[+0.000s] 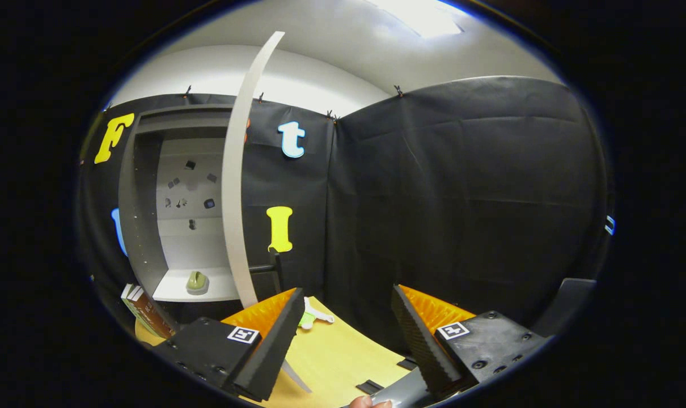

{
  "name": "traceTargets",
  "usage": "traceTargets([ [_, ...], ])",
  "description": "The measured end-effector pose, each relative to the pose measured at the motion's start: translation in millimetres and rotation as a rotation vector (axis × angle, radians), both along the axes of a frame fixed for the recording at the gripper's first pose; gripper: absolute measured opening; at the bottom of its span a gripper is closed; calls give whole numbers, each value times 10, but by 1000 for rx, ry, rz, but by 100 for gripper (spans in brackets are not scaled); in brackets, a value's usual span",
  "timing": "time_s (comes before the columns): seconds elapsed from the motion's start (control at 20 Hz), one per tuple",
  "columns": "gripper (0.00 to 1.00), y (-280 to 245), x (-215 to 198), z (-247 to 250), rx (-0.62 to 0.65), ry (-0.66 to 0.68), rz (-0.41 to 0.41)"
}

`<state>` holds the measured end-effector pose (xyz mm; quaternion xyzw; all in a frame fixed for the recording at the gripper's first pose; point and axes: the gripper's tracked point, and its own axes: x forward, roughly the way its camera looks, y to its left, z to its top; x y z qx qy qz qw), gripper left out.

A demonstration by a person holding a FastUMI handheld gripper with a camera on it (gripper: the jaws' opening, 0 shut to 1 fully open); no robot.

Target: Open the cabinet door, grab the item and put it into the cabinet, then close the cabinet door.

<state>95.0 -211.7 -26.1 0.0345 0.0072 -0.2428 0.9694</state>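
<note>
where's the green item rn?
In the gripper view, the green item sits on the cabinet's bottom shelf, behind the open door, beyond the left finger of the open, empty gripper.

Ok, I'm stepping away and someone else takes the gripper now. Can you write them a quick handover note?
Gripper: open, fingers apart, holding nothing.
Cabinet door: swung open, seen edge-on just beyond the left finger.
A green item sits on the cabinet shelf.
A light green and white object lies on the wooden table, just ahead of the fingers.
Done: door open.
Left: close the door; whether the table object also goes in, I cannot tell.
</note>
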Motion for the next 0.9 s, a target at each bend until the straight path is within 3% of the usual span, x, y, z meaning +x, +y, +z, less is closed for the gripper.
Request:
traceTargets([
  [0.4,95,111,214,-78,51,10,69],
  [0.9,97,557,134,-81,52,26,71],
])
